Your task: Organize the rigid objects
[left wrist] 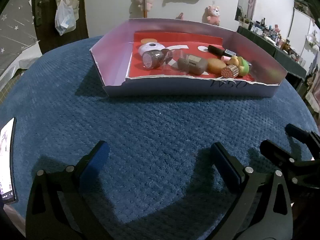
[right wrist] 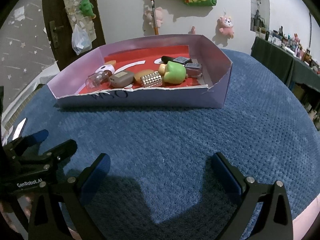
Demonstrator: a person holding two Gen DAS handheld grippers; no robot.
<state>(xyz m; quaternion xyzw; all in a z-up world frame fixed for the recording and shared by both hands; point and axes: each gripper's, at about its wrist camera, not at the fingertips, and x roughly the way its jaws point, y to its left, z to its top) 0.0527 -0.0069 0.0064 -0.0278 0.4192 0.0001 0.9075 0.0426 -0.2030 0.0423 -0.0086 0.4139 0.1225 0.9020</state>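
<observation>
Left wrist view first: your left gripper (left wrist: 160,156) hangs low over the blue carpet (left wrist: 152,124) with its fingers spread wide and nothing between the blue pads (left wrist: 96,160). Your right gripper (left wrist: 280,142) shows at the right edge of that view, just beside it, and in its own camera the right gripper (right wrist: 160,166) is likewise wide apart and empty above bare carpet.

Ahead of both tools sits the shallow cardboard tray (left wrist: 112,60), pale lilac walls and a red floor, its near wall torn along the top edge. Every small item you can see lies inside it, none on the carpet. From the left wrist view, going left to right: a white round device (left wrist: 150,47) toward the back, a glittery jar (left wrist: 153,59) lying on its side against it, a clear plastic cup (left wrist: 176,60) tipped over, a grey-brown case (left wrist: 195,65), a round amber soap-like puck (left wrist: 216,65), a studded cylinder (left wrist: 230,72) on its side near the front wall, and a green and yellow toy figure (left wrist: 241,65) touching it. A black tube (left wrist: 217,50) lies farther back.

Your right wrist view adds a nail polish bottle (right wrist: 194,69) lying behind the green figure, near the tray's right wall.

A lit phone (left wrist: 7,160) rests at the carpet's left edge, well apart from the tray
</observation>
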